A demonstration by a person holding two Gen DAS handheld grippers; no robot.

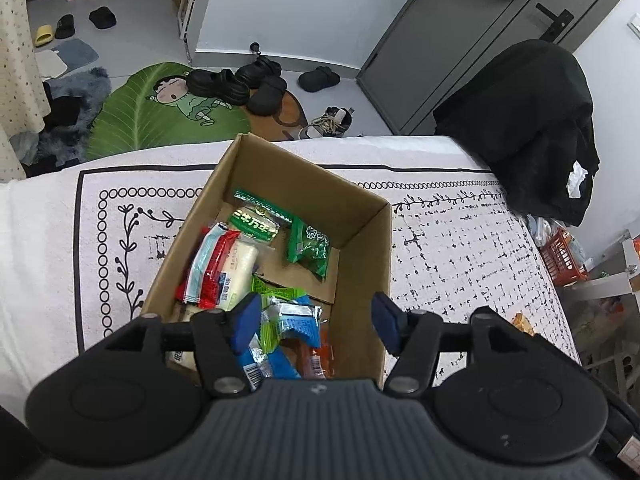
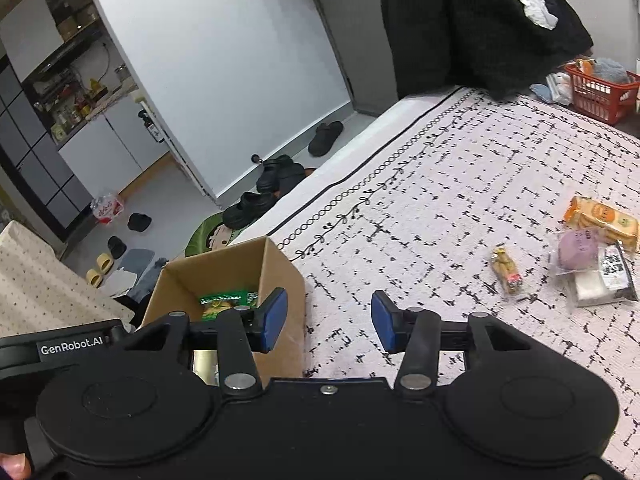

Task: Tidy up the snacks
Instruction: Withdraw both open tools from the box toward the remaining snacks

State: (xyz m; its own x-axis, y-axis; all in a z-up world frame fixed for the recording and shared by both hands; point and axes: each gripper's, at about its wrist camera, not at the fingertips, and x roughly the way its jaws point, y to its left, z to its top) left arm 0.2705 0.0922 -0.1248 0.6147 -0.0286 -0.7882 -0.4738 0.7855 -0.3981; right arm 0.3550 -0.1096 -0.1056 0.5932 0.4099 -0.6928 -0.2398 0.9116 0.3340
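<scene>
Left gripper [image 1: 316,320] jaws released, empty, over cardboard box [image 1: 362,248]; crinkled snack packets [image 1: 224,264] lay at 11 o'clock. Right gripper [image 2: 329,322] jaws released.

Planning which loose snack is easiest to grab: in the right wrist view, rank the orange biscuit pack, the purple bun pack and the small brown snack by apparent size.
1. Orange biscuit pack and purple bun pack: look alike, and the biscuit pack is cut by the frame edge, so no ranking.
2. Small brown snack: clearly smallest.

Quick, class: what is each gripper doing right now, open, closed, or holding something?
Left gripper: open, holding nothing, above the cardboard box.
Right gripper: open, holding nothing.
</scene>
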